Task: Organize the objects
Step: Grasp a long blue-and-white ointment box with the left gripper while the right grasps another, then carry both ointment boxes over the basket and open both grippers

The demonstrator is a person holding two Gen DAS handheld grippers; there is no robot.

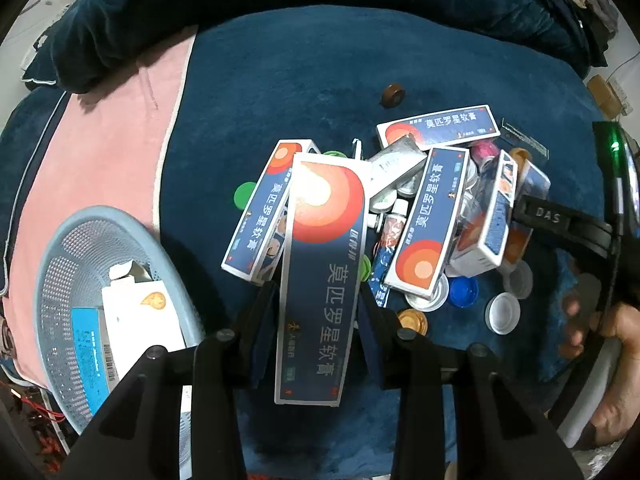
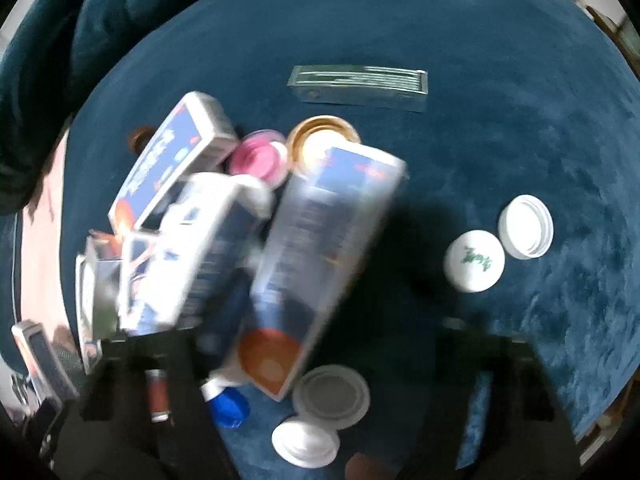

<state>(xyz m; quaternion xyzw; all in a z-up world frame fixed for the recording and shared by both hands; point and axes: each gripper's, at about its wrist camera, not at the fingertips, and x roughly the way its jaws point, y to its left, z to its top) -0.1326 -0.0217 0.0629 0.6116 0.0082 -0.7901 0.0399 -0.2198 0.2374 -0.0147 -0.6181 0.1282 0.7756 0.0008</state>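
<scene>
Ointment box (image 1: 320, 280), long, navy with a red-orange sun disc, is gripped across its narrow width by the left gripper (image 1: 318, 312); both dark pads are pressed against its side faces and the box is carried clear of the pile. Landmark taken as the pile of boxes (image 1: 432, 216), heaped on a dark blue plush cloth (image 1: 280, 92).

Left of the pile, a pale blue perforated basket (image 1: 80, 248) is seen with a white carton (image 1: 136, 312) and a light blue carton (image 1: 90, 332) already inside. A pink cloth (image 1: 112, 140) is laid beyond the basket. A green cap (image 1: 245, 196) is noted at the pile's left edge, a brown cap (image 1: 393, 96) beyond the pile, a gold cap (image 1: 412, 322), a blue cap (image 1: 463, 292) and a white cap (image 1: 503, 312) on its near side.

Right gripper (image 2: 304, 400): view is motion-blurred. Jaws are seen dark at the bottom corners, set apart, with a tilted navy box (image 2: 320, 256) lying in the pile ahead of them. Whether the pads press on it cannot be told. A person's hand (image 1: 616, 364) is seen on that gripper's handle, right of the pile.

Right of the pile, two white caps (image 2: 474, 261) and a clear flat case (image 2: 360, 86) are recorded.
</scene>
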